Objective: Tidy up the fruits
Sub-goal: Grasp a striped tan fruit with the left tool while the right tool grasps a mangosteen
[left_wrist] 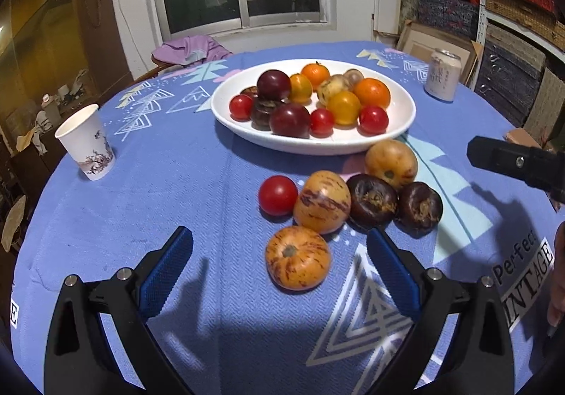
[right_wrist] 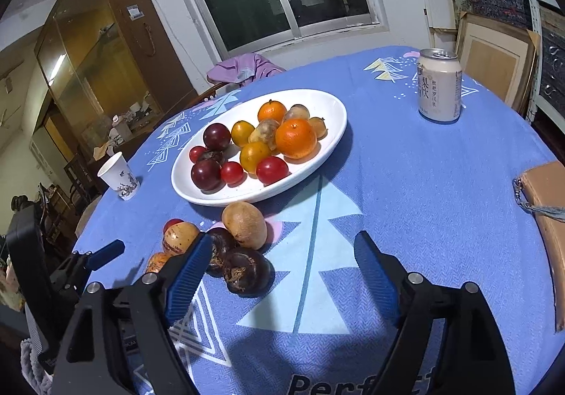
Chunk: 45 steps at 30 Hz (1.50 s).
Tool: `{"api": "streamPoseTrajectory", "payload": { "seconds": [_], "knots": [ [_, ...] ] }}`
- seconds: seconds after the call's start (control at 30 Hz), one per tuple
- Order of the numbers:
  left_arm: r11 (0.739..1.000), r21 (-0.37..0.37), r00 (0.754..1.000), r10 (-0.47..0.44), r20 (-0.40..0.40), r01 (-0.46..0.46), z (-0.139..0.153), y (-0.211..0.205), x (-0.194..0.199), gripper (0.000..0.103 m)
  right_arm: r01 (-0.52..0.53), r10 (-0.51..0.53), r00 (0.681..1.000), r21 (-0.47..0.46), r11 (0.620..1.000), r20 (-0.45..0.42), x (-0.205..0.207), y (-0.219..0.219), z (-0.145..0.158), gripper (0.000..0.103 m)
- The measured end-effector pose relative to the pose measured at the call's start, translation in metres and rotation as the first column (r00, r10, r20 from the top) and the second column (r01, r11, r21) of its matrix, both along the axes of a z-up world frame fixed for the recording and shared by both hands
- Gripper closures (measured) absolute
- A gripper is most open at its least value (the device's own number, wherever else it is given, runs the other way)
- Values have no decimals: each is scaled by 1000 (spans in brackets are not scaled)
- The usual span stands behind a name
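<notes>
Six loose fruits sit on blue woven cloth [left_wrist: 141,190] just in front of oval white plate [left_wrist: 399,133]: nearest is striped orange fruit [left_wrist: 297,257], smooth, round. Left gripper [left_wrist: 279,275] spread wide, empty, fruit btwn tips. Right gripper [right_wrist: 282,275] also spread, empty, beside wrinkly dark fruit [right_wrist: 245,271].
</notes>
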<state>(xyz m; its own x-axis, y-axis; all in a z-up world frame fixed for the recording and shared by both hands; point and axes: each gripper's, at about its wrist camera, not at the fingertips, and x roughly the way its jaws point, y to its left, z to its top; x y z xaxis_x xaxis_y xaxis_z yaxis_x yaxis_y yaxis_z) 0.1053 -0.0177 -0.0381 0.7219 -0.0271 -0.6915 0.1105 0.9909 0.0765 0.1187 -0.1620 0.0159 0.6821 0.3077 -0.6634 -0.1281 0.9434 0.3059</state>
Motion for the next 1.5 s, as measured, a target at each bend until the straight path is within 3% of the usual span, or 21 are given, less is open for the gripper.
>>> {"api": "streamPoseTrajectory", "payload": {
  "seconds": [0.27,0.3,0.37,0.57,0.7,0.8,1.1,1.2,1.5],
  "knots": [
    [996,-90,998,-11,-64,5,-7,11,0,6,-25,25,999,-15,1000,-26,3,7,-5,19],
    [996,-94,998,-13,-64,7,-8,11,1,10,-27,27,999,-16,1000,-27,3,8,-5,19],
    [995,-98,997,-26,-73,19,-9,9,2,26,-29,29,999,-18,999,-25,2,9,-5,19],
    [995,-97,997,-34,-75,27,-10,8,3,32,-28,27,999,-21,999,-40,3,9,-8,18],
    [993,-108,994,-58,-91,48,-12,7,6,55,-40,38,998,-36,999,-44,3,12,-11,18],
    [992,-117,993,-60,-98,48,-13,8,6,63,-49,47,998,-46,998,-47,4,14,-13,18],
    [995,-97,997,-25,-74,18,-8,11,4,63,-168,167,986,-170,971,-22,-5,42,-19,21],
    [996,-90,997,-21,-77,14,-9,11,4,63,-201,199,979,-224,954,-34,-7,54,-24,28],
    [997,-77,995,-29,-91,22,-11,8,4,63,-199,187,979,-211,957,-80,4,58,-32,53]
  ]
}}
